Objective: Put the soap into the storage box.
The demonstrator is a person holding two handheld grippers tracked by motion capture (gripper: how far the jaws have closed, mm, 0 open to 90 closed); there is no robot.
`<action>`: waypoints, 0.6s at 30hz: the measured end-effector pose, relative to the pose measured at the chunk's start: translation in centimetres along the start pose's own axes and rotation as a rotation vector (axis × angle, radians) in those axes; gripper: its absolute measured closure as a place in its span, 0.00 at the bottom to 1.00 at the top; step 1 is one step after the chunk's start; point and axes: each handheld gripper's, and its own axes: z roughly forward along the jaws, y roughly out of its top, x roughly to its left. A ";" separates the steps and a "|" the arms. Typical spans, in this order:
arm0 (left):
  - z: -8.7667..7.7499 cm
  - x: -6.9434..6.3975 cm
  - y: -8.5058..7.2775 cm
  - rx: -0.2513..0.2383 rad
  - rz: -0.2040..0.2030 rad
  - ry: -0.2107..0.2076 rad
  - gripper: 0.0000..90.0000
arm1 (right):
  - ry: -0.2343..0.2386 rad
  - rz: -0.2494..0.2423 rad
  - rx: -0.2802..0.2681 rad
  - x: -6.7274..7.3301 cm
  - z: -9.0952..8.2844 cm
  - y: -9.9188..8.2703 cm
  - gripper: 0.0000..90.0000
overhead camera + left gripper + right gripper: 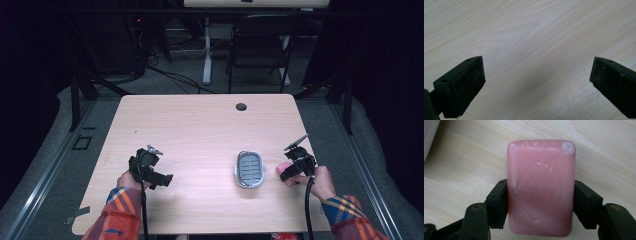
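A pink bar of soap (541,187) lies flat on the wooden table, and my right gripper (540,203) is shut on its two long sides. From above, the soap (283,169) shows as a pink edge at the right gripper (290,171), just right of a white soap dish (249,169) with a grey ribbed insert. My left gripper (160,179) is held over the table's left part, jaws wide open. In the left gripper view its fingertips (537,75) stand far apart with bare wood between them.
The table (200,130) has a round cable hole (241,106) near its far edge. A corner of the white dish (429,135) shows in the right gripper view. A dark folding chair (260,45) and a white table leg stand beyond the table.
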 end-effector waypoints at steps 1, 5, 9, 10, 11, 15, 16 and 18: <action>0.0 0.0 0.0 0.001 0.002 0.000 0.00 | 0.000 0.000 -0.001 0.0 0.0 0.0 0.40; 0.0 0.0 0.0 0.001 0.002 -0.002 0.00 | 0.010 -0.011 0.004 -0.1 -0.2 0.0 0.40; 0.0 0.0 0.0 0.000 0.003 -0.004 0.00 | 0.019 0.000 -0.027 -0.1 -0.3 -0.1 0.40; 0.0 0.0 0.0 0.000 0.006 -0.004 0.00 | 0.017 -0.023 0.001 -0.2 -0.6 0.0 0.40; 0.0 0.0 0.0 -0.001 0.008 -0.006 0.00 | 0.019 -0.024 0.000 -0.2 -0.6 0.0 0.40; 0.1 0.0 0.0 0.001 0.011 -0.009 0.00 | 0.019 -0.035 0.000 -0.2 -1.0 0.0 0.40; 0.1 0.0 0.0 0.001 0.011 -0.009 0.00 | 0.019 -0.038 0.002 -0.2 -1.0 0.0 0.40; 0.0 0.0 0.0 0.001 0.012 -0.009 0.00 | 0.026 -0.034 -0.010 -0.1 -1.0 0.0 0.40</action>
